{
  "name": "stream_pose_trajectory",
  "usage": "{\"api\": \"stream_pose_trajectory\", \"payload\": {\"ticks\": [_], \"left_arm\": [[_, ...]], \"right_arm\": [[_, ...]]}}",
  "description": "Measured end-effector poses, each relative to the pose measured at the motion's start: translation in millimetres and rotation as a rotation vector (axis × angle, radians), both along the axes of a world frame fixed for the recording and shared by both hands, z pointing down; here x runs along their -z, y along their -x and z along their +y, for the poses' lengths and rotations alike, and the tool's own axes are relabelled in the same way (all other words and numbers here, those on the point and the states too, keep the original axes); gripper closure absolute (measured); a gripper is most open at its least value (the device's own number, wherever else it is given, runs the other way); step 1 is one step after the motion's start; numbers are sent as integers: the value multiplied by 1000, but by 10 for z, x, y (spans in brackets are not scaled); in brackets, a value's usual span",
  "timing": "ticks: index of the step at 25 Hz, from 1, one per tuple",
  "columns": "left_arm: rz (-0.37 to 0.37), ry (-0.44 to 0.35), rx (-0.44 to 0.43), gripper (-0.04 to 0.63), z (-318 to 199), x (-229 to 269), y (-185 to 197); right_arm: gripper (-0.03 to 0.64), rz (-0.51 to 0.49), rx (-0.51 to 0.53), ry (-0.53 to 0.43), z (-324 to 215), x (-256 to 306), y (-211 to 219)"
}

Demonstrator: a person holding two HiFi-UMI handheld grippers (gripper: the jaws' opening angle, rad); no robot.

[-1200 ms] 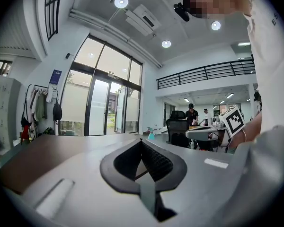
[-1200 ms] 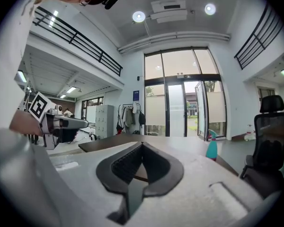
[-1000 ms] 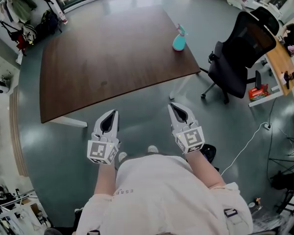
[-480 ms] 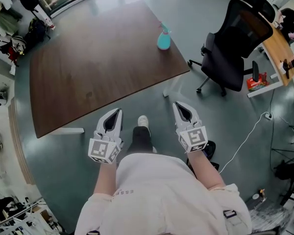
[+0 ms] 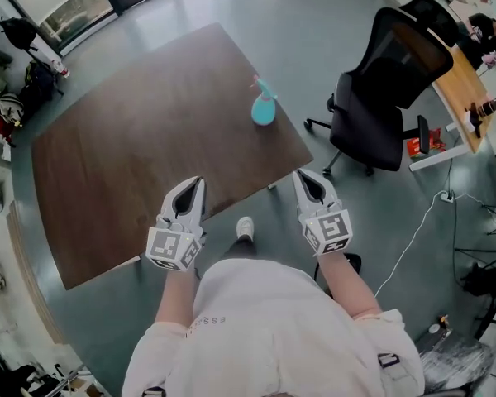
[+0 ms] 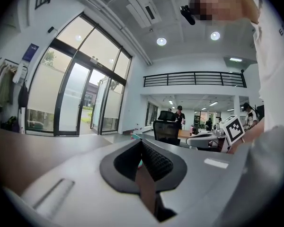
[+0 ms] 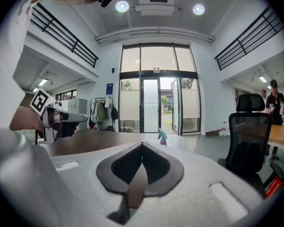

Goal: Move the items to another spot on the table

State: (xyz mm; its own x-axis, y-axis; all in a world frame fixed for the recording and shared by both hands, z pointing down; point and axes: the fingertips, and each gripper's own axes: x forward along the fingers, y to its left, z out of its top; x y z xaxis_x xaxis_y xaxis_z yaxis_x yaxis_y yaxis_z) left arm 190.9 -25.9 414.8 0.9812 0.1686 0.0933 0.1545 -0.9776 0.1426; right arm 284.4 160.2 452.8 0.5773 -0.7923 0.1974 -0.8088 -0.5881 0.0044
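Observation:
A teal spray bottle [image 5: 263,106] with a pink trigger stands upright near the right edge of the brown table [image 5: 140,131]. It is small and far off in the right gripper view, where the bottle [image 7: 162,136] stands past the jaw tips. My left gripper [image 5: 196,183] is over the table's near edge, shut and empty. My right gripper [image 5: 301,175] hovers just off the table's near right corner, also shut with nothing in it. In their own views the left gripper [image 6: 142,142] and right gripper [image 7: 142,144] show jaws pressed together.
A black office chair [image 5: 386,89] stands right of the table; the chair [image 7: 248,126] also shows in the right gripper view. A wooden desk [image 5: 467,98] with small items is at far right. A white cable [image 5: 413,238] runs across the floor. Coats and bags [image 5: 16,56] hang at far left.
The person has stepped toward the table, so the table and bottle sit nearer and lower in the head view. Both grippers stayed shut and now reach the table's near edge.

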Motion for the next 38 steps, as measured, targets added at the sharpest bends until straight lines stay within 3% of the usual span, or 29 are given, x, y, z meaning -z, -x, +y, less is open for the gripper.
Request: {"api": "stream_pose_trajectory", "payload": {"ticks": [6, 12, 16, 20, 23, 28, 38], "left_arm": [[14, -10, -11, 588, -327, 177, -729], [-6, 3, 25, 587, -417, -4, -1025], [-21, 6, 87, 586, -498, -45, -1219], [-28, 12, 205, 586, -570, -78, -1359], [-41, 24, 279, 586, -576, -129, -1465], [-71, 40, 334, 588, -515, -240, -1616], [-114, 64, 383, 588, -522, -633, -1713]], "right_arm": [[626, 17, -5, -3, -368, 117, -746], [626, 19, 36, 12, -581, 77, -1199], [626, -1, 108, 20, -784, -1, -1485], [626, -48, 244, 50, -1030, -108, -1731], [517, -87, 339, 83, -1201, -208, -1894], [411, -125, 410, 103, -1365, -368, -2066], [397, -154, 494, 135, -1568, -868, -2048]]}}
